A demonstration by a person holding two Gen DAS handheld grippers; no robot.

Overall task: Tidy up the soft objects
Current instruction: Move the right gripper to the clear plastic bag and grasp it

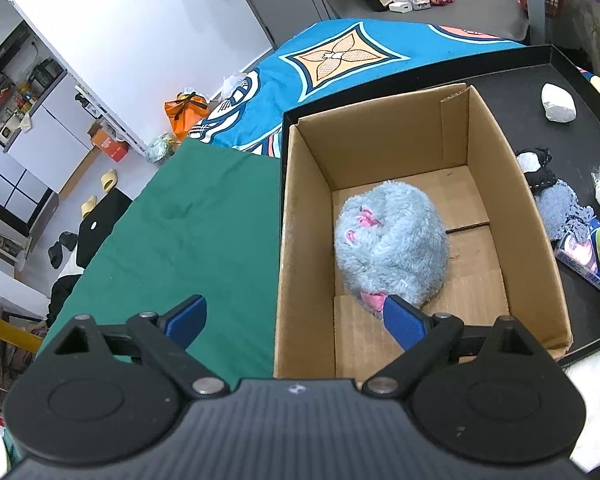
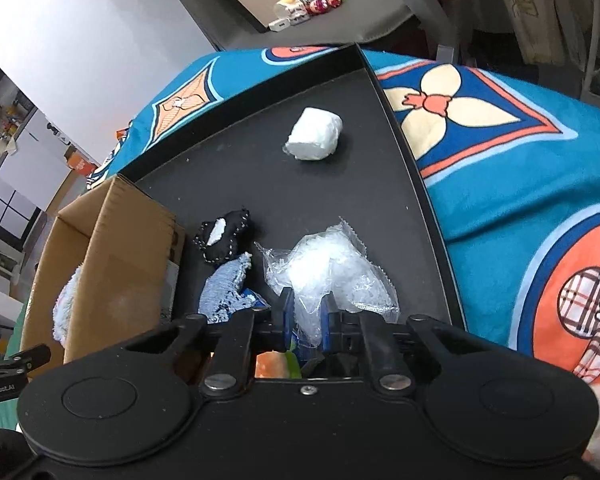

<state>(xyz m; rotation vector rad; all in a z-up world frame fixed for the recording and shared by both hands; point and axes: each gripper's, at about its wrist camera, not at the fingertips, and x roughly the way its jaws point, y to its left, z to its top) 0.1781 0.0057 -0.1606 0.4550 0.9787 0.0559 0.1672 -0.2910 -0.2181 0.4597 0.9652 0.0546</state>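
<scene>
L gripper [image 1: 296, 322] hovers w/ jaws spread wide, nothing between them, one blue pad over the green cloth [image 1: 188, 216], the other just over the cardboard box [image 1: 512, 216] rim. Inside the box: grey-blue plush toy [image 1: 392, 244], fuzzy, rounded, pink bits on top and a pink patch at its near end, lying on the box floor close to the near pad; can't tell if they touch. Box sits in the black tray [image 2: 340, 188], which rests on a bright blue patterned blanket [image 2: 520, 184].

Moving right across the tray: small black stitched pouch [image 2: 224, 236] w/ a white patch, then a frayed denim scrap [image 2: 226, 292] just beside it. Farther back, a white foam-like lump [image 2: 314, 134] on its own, well apart from the rest. R gripper [image 2: 308, 320]: jaws clenched on the clear crinkly plastic bag [image 2: 332, 276], white soft stuff inside, bag bunched up betw. the pads, rest of it lying on the tray near its right wall.
</scene>
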